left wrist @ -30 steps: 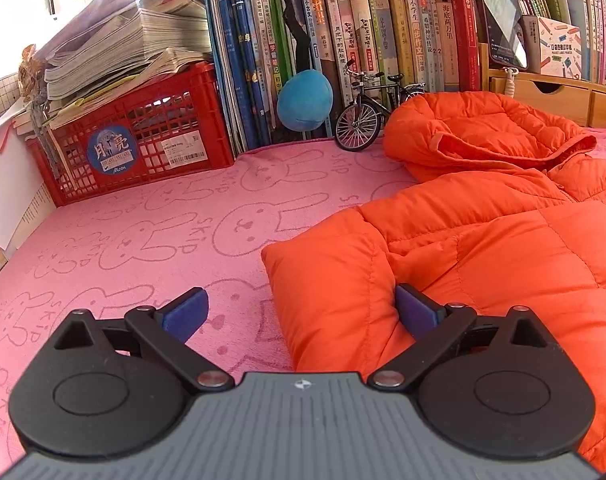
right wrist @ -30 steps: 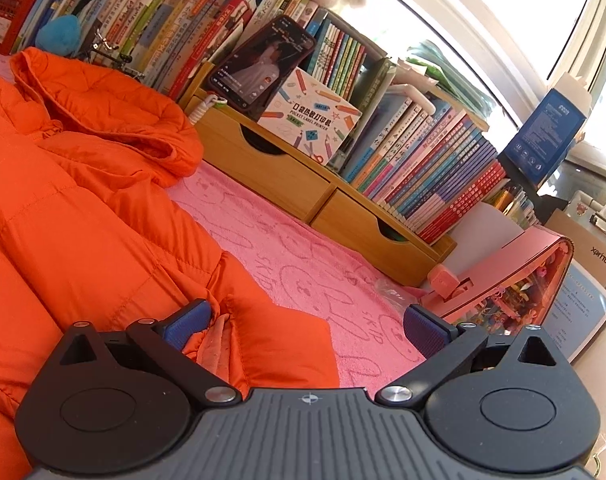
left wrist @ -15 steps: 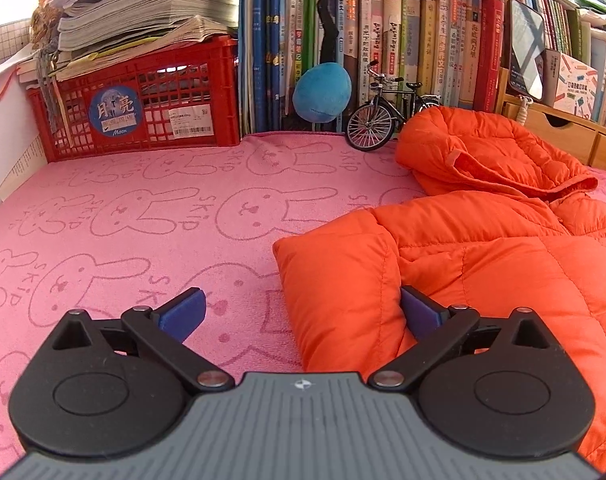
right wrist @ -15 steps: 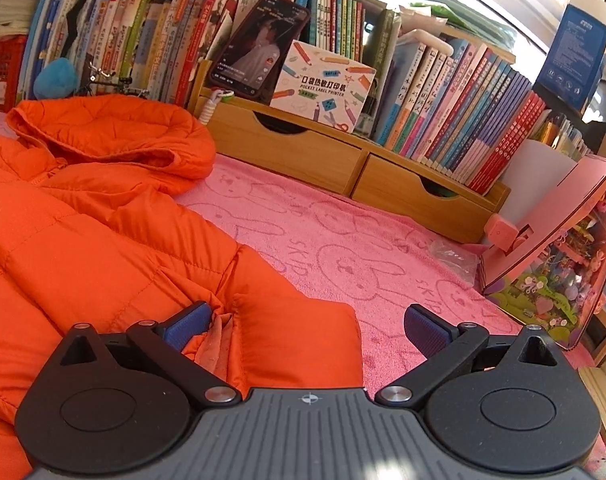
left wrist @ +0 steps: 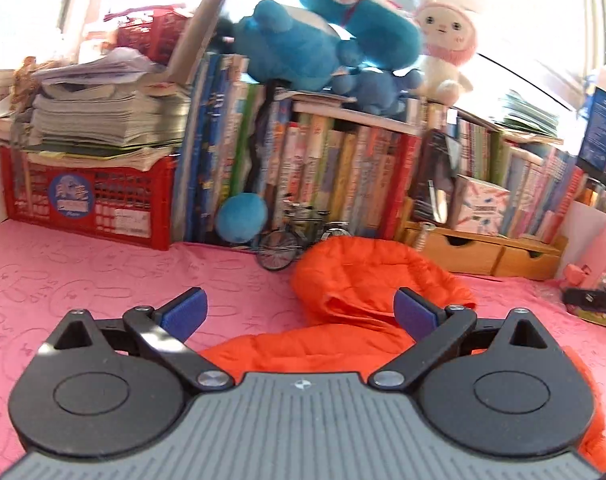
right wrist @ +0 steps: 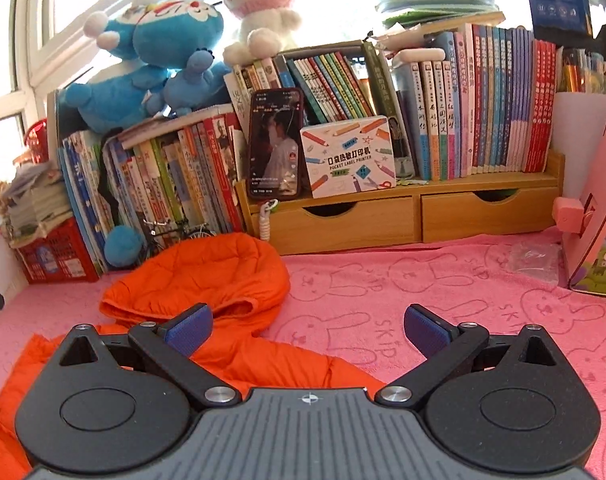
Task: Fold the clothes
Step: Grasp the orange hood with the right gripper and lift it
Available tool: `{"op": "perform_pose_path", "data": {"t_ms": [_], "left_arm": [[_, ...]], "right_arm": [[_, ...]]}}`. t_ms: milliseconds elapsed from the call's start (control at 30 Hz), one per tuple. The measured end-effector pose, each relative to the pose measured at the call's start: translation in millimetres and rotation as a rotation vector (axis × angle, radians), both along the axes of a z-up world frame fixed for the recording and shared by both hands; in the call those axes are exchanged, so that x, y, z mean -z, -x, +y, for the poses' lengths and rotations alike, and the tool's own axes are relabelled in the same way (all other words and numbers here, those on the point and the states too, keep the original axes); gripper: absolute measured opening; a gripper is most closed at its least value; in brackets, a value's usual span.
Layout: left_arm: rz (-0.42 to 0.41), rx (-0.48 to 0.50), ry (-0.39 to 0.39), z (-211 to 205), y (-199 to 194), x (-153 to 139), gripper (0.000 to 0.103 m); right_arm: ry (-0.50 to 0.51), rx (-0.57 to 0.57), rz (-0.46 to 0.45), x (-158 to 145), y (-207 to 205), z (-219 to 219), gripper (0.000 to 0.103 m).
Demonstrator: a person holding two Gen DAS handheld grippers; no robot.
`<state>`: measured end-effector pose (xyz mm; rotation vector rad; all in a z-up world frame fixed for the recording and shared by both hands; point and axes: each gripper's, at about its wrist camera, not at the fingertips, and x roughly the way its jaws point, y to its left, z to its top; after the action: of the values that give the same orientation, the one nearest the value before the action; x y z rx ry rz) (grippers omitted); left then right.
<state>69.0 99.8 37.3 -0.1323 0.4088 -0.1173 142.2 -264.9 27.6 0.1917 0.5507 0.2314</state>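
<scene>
An orange puffer jacket (left wrist: pixel 363 280) lies on the pink rabbit-print cloth (left wrist: pixel 83 280), hood toward the bookshelf. It also shows in the right wrist view (right wrist: pixel 207 272). My left gripper (left wrist: pixel 301 312) is open and empty, raised above the jacket's body, which runs under it. My right gripper (right wrist: pixel 307 330) is open and empty, raised above the jacket's right side with its left finger over the hood's edge. Most of the jacket's body is hidden under both grippers.
A red crate (left wrist: pixel 91 204) with stacked papers stands back left. Books, plush toys (right wrist: pixel 151 60), a blue ball (left wrist: pixel 241 216) and a toy bicycle (left wrist: pixel 291 240) line the back. A wooden drawer shelf (right wrist: pixel 415 216), a phone (right wrist: pixel 275 144) and a pink box (right wrist: pixel 599 216) are at right.
Both grippers have lifted up and pulled back from the jacket's sleeves. The views now look higher, showing the hood and the shelf. Both stay open.
</scene>
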Motion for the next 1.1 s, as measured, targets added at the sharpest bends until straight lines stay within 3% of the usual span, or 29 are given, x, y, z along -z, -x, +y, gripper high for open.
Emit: {"op": "perform_pose_path", "data": {"t_ms": [100,167,233,267,367,433,567,767,800,833,900,933,967,1033,1100], "left_arm": [[-0.013,0.145,-0.154,-61,-3,22,0.101],[-0.011,0.176,-0.288,-84,-7,41,0.101],[0.047,0.174,-0.35,-83,-16,61,0.1],[0.084,0.169,-0.348,-77,-22,71,0.1],[0.192,0.158,-0.199,-44,-38,89,0.103],[0.21,0.163,-0.148,-37,-42,96,0.103],[0.207,0.171,-0.187,-44,-40,101,0.103],[0.223,0.182,-0.145,-39,-44,102,0.103],[0.224,0.182,-0.146,-40,-44,102,0.103],[0.224,0.183,-0.144,-40,-44,102,0.103],[0.226,0.184,-0.139,-41,-44,102,0.103],[0.227,0.184,-0.137,-41,-44,102,0.103],[0.227,0.185,-0.135,-41,-44,102,0.103],[0.227,0.185,-0.133,-42,-44,101,0.103],[0.228,0.185,-0.13,-43,-45,101,0.103]], "right_arm": [[-0.017,0.009,0.03,2,-39,6,0.103],[-0.016,0.01,0.053,10,-63,10,0.103],[-0.008,-0.012,0.08,20,-86,17,0.103],[-0.004,-0.025,0.093,24,-97,22,0.103],[0.009,-0.067,0.122,41,-126,36,0.103],[0.011,-0.086,0.149,51,-148,48,0.103],[0.012,-0.109,0.196,68,-187,63,0.103],[0.087,-0.191,0.239,88,-225,90,0.101],[0.106,-0.213,0.242,91,-228,95,0.098],[0.125,-0.235,0.246,94,-230,100,0.088],[0.151,-0.285,0.229,94,-229,108,0.059],[0.148,-0.309,0.22,91,-227,110,0.036],[0.149,-0.316,0.211,86,-223,111,0.024],[0.192,-0.326,0.157,72,-210,117,0.019],[0.281,-0.344,0.044,57,-182,124,0.017]]}}
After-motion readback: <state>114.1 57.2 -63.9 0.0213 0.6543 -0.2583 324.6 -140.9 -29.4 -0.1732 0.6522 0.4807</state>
